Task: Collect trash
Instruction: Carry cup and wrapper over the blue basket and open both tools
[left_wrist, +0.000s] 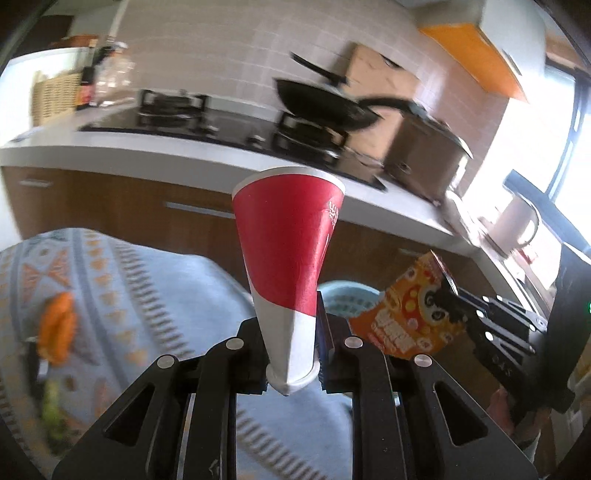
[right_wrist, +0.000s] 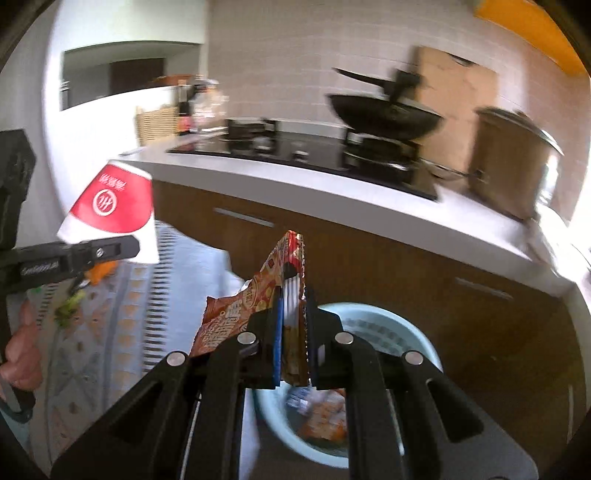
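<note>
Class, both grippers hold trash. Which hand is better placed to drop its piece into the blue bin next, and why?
Probably right. The right gripper holds the snack wrapper almost directly above the blue bin; the left gripper with the paper cup is beside it.

We see our left gripper (left_wrist: 291, 354) clamped on the squashed base of a red and white paper cup (left_wrist: 288, 243), mouth toward the white counter (left_wrist: 184, 155). Below the counter, right of the cup, our right gripper (left_wrist: 461, 310) pinches an orange snack wrapper (left_wrist: 406, 314) above a pale blue basket (left_wrist: 347, 299).
</note>
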